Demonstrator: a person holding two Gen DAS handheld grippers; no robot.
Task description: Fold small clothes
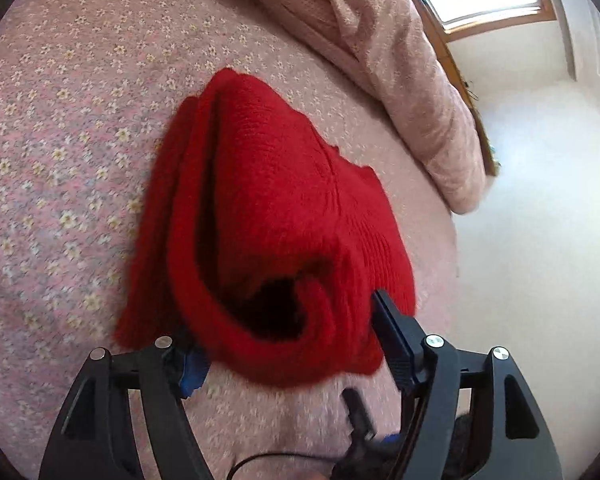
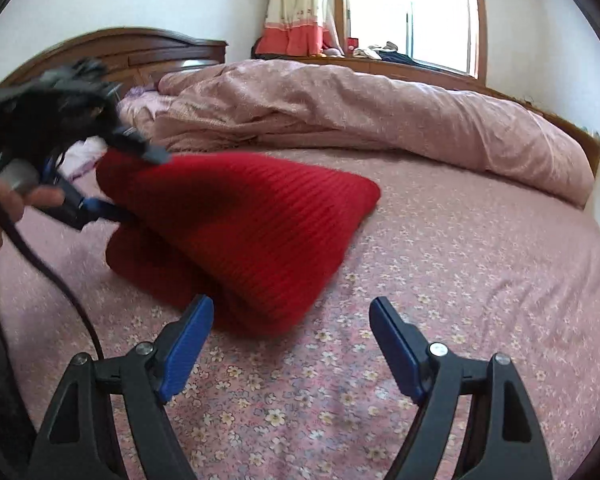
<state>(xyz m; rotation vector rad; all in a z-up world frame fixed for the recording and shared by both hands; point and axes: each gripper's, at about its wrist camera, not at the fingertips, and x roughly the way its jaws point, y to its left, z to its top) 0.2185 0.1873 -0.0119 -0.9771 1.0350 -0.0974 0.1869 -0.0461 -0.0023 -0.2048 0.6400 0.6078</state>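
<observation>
A red knitted garment (image 1: 260, 216) lies folded on the flowered pink bedsheet (image 1: 60, 120). My left gripper (image 1: 288, 344) has its jaws wide apart around the garment's near edge, which bulges up between the fingers; the left fingertip is hidden under the knit. In the right wrist view the garment (image 2: 244, 232) is lifted at its left end by the left gripper (image 2: 108, 184), which is blurred. My right gripper (image 2: 292, 320) is open and empty just in front of the garment's near corner, above the sheet.
A rumpled pink quilt (image 2: 360, 112) lies along the far side of the bed. A wooden headboard (image 2: 140, 46) stands at the back left, a window (image 2: 412, 12) behind. The bed edge (image 1: 452, 240) drops to the white floor on the right. A black cable (image 2: 52, 276) hangs at left.
</observation>
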